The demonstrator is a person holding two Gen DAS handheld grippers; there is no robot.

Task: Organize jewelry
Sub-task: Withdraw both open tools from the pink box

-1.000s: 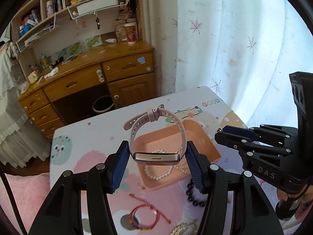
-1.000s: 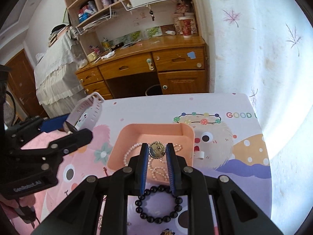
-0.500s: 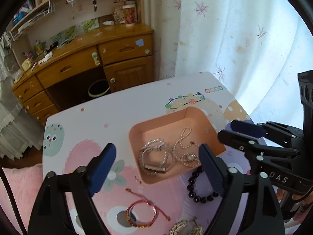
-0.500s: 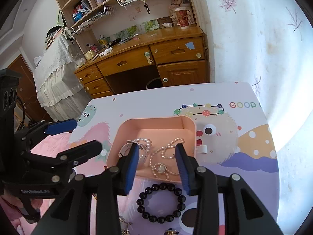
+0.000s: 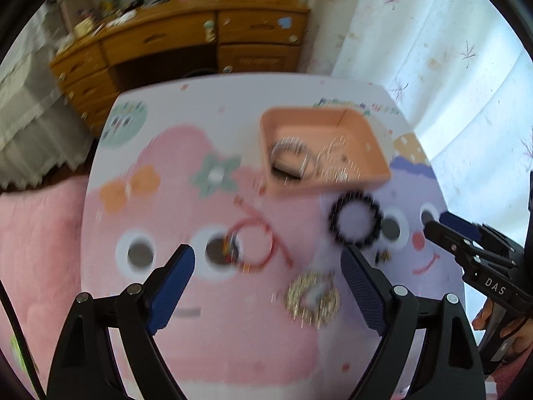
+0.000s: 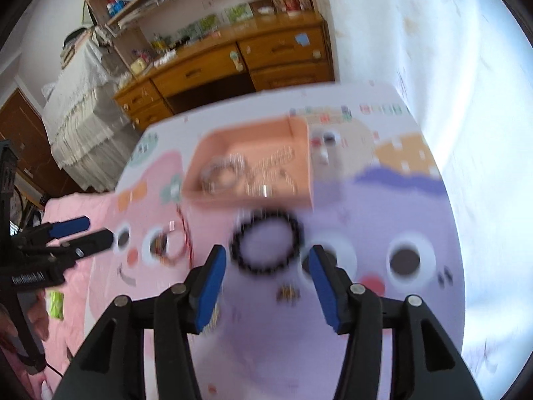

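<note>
While both grippers hung over the table [image 5: 206,350], L gripper [image 5: 268,268] gaped empty; R gripper [image 6: 268,268] had just been opening, empty, near black bead bracelet [image 6: 266,243]. Watch [image 5: 289,163] lay in peach tray [image 5: 374,143].

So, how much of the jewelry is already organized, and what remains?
Done: a watch and pearl strands lie in the peach tray. In hand: nothing; left gripper and right gripper are open. Left: black bead bracelet, red cord bracelet, gold brooch.
</note>
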